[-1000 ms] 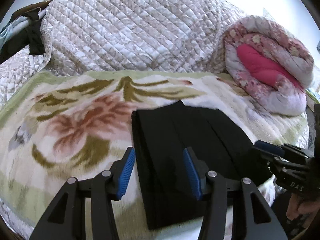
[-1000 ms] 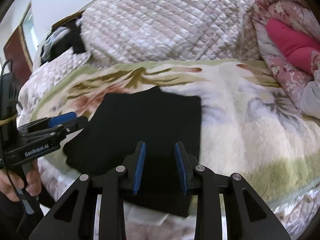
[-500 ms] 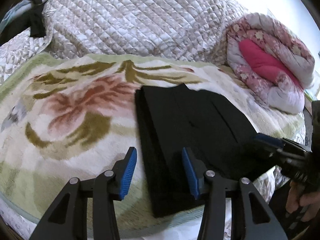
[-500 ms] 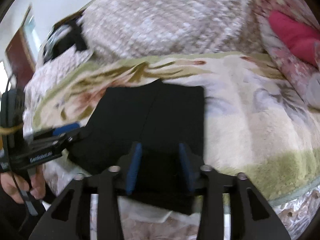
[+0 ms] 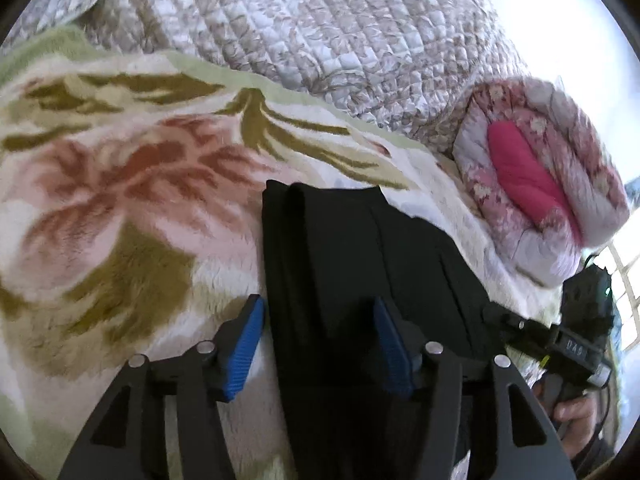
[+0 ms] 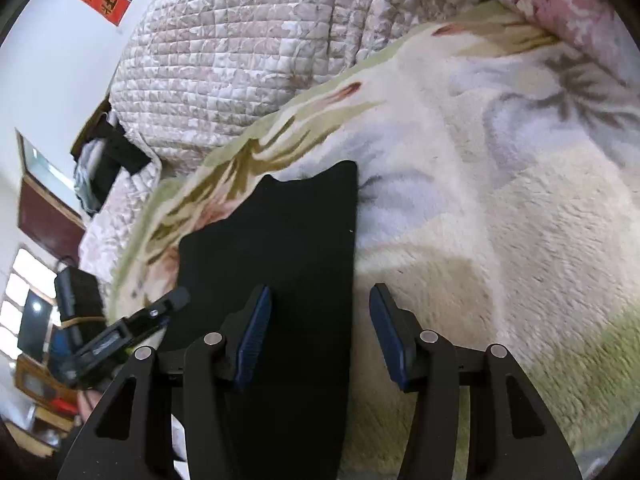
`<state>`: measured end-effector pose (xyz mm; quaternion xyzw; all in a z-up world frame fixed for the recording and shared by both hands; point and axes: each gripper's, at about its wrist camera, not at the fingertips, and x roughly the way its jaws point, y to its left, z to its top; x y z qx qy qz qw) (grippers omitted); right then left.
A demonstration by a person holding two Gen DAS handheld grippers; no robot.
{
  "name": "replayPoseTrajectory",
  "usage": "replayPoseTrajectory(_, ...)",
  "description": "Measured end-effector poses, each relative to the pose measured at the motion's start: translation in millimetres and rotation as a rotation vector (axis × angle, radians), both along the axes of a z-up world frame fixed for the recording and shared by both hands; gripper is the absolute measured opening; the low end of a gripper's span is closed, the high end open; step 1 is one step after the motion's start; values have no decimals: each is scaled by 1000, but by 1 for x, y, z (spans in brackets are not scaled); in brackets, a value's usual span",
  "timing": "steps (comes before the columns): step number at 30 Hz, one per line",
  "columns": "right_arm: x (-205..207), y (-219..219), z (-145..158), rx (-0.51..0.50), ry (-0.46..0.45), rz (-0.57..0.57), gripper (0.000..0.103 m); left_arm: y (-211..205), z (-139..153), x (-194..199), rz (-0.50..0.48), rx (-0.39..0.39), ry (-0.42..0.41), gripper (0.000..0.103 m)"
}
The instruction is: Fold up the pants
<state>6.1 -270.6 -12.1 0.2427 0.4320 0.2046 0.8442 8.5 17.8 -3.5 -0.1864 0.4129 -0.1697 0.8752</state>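
The black pants [image 5: 352, 264] lie folded in a flat stack on the floral fleece blanket [image 5: 120, 208]; they also show in the right wrist view [image 6: 288, 248]. My left gripper [image 5: 318, 320] is open and straddles the stack's left edge, its left pad over the blanket and its right pad over the cloth. My right gripper [image 6: 320, 308] is open and straddles the stack's right edge. Each gripper appears in the other's view: the right one [image 5: 496, 316] at the stack's right side, the left one [image 6: 176, 300] at its left side.
A quilted beige cover [image 5: 320, 40] is heaped at the back of the bed. A rolled pink floral duvet [image 5: 540, 176] lies at the right. Dark clothes [image 6: 108, 156] hang at the far left. The bed's front edge is just below the grippers.
Both grippers have moved lower and closer over the folded pants, each to one side edge. The right gripper's jaws have opened wider. The pants lie as before.
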Motion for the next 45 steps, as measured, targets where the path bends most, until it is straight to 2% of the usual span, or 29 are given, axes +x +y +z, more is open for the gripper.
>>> replayPoseTrajectory(2,5,7,0,-15,1,36,42,-1,0,3,2,-7,4,53)
replayPoseTrajectory(3,8,9,0,-25,2,39,34,-4,2,3,0,-7,7,50)
replayPoseTrajectory(4,10,9,0,-11,8,39,24,-5,3,4,-1,-3,6,43)
replayPoseTrajectory(5,10,8,2,8,10,33,20,-6,5,4,-3,3,3,36)
replayPoseTrajectory(8,6,13,17,-1,-36,45,17,-7,19,2,-11,13,-19,27)
replayPoseTrajectory(10,7,16,27,17,-57,55,16,-6,26,5,-20,4,-26,24)
replayPoseTrajectory(16,40,33,56,18,-107,77,16,3,54,28,-29,20,-77,22)
replayPoseTrajectory(20,82,48,59,8,-111,99,16,18,69,60,-6,66,-115,22)
replayPoseTrajectory(23,109,59,44,-37,-92,116,19,27,61,88,17,108,-99,24)
replayPoseTrajectory(26,122,63,26,-144,-45,92,23,32,38,108,53,182,-51,24)
replayPoseTrajectory(27,121,61,24,-160,-47,89,25,34,31,110,68,207,-45,24)
replayPoseTrajectory(30,112,55,27,-191,-70,81,27,46,26,105,91,189,-34,24)
replayPoseTrajectory(36,69,61,62,-307,-173,73,28,43,49,71,116,246,-90,25)
replayPoseTrajectory(39,43,70,73,-339,-215,80,44,33,64,43,122,276,-124,25)
replayPoseTrajectory(40,34,71,75,-340,-229,85,47,31,67,36,124,282,-131,25)
replayPoseTrajectory(45,-3,81,74,-359,-253,93,47,17,74,0,118,303,-147,28)
